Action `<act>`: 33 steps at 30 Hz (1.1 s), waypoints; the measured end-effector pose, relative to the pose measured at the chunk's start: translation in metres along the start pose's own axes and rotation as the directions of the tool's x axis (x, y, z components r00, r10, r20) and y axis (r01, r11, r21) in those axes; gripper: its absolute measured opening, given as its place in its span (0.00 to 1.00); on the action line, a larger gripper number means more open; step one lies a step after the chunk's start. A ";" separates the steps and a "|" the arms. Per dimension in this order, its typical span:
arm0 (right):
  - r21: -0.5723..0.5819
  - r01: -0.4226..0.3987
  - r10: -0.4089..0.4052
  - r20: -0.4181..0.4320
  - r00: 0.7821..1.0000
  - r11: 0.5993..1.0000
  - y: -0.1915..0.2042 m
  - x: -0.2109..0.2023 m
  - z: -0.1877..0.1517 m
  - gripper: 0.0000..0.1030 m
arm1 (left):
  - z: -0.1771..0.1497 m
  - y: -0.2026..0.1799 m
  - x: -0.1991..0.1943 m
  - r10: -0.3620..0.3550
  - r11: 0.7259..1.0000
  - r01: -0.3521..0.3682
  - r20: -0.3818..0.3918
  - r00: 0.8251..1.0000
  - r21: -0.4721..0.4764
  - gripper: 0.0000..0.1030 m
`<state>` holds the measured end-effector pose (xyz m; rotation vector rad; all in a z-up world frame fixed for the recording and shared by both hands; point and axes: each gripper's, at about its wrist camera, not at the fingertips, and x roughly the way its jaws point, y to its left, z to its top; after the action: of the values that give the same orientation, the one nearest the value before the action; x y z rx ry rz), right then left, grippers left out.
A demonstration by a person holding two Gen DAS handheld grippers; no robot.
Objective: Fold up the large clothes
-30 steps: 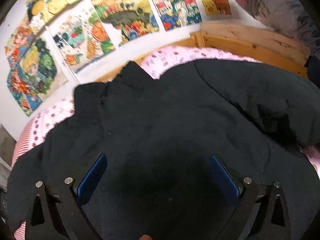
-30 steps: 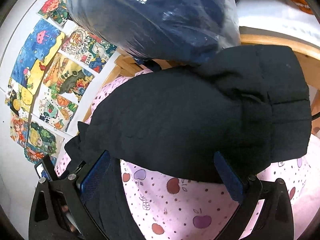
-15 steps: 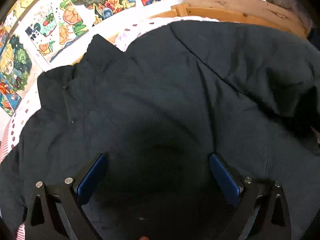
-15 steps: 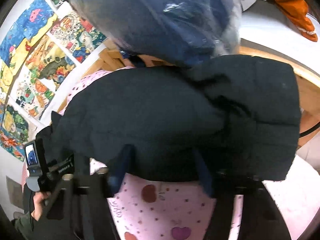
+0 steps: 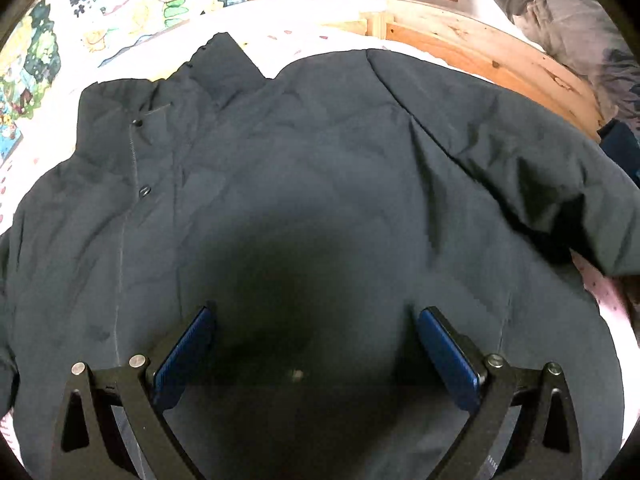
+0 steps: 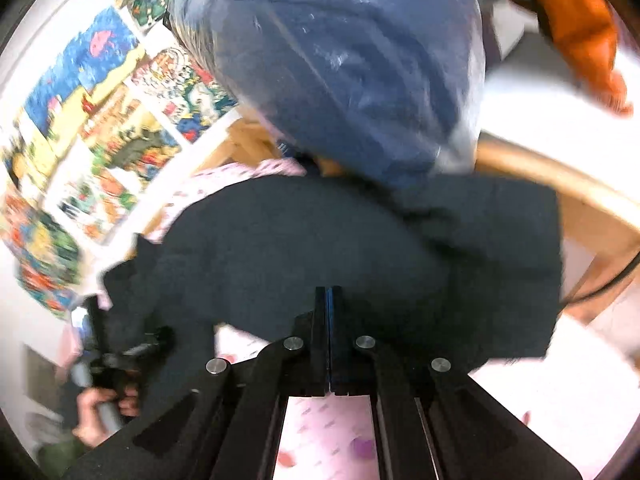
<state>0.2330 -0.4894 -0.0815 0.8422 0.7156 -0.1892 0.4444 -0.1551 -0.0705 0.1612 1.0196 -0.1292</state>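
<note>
Left wrist view: pink fruit-print bedsheet (image 5: pixel 604 300) under a dark padded jacket (image 5: pixel 300 168), spread matte and creased across the bed, collar toward the poster-covered wall (image 5: pixel 120 4); left gripper (image 5: pixel 314 326) wide open just above the fabric. Right wrist view: right gripper (image 6: pixel 328 300) pinched shut on the jacket's near edge; plastic-wrapped blue bundle (image 6: pixel 340 64) behind.
</note>
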 end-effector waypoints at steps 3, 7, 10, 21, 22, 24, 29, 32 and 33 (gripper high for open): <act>0.166 -0.039 0.053 -0.082 0.995 0.985 -0.024 0.011 -0.012 0.44 | -0.008 -0.001 -0.003 -0.006 1.000 0.007 0.002 1.000 -0.004 1.00; 0.254 -0.082 0.103 -0.072 0.992 0.964 -0.031 0.021 -0.017 0.64 | -0.007 0.002 -0.003 -0.008 1.000 0.008 0.008 1.000 -0.003 1.00; 0.323 -0.083 0.112 -0.071 0.991 0.943 -0.032 0.033 -0.012 0.64 | -0.006 0.004 -0.002 -0.011 1.000 0.011 0.011 1.000 -0.004 1.00; 0.485 -0.128 0.163 -0.031 0.986 0.865 -0.030 0.047 -0.038 0.64 | -0.010 0.010 0.005 -0.030 0.998 0.030 0.010 1.000 -0.056 1.00; 0.475 -0.130 0.155 -0.014 0.988 0.870 -0.029 0.045 -0.035 0.64 | -0.010 0.010 0.004 -0.028 0.998 0.029 0.014 0.999 -0.056 1.00; 0.435 -0.103 0.104 0.023 0.994 0.895 -0.023 0.043 -0.025 0.54 | -0.009 0.013 -0.003 -0.026 0.997 0.028 0.034 0.999 -0.070 1.00; 0.328 0.007 -0.015 0.023 1.000 0.945 -0.009 0.028 -0.007 0.11 | -0.009 0.023 -0.013 -0.007 0.995 0.011 0.037 0.999 -0.095 1.00; 0.142 0.022 -0.041 0.130 0.991 0.990 0.028 0.002 0.009 0.07 | -0.010 0.036 -0.033 -0.010 0.995 0.018 0.072 0.997 -0.102 1.00; 0.062 0.028 -0.039 0.189 0.981 0.998 0.047 -0.009 0.013 0.07 | -0.011 0.043 -0.042 -0.011 0.994 0.021 0.090 0.996 -0.104 1.00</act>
<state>0.2527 -0.4691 -0.0409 0.8562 0.5469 -0.3182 0.4211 -0.1091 -0.0367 0.0510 0.9366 -0.0964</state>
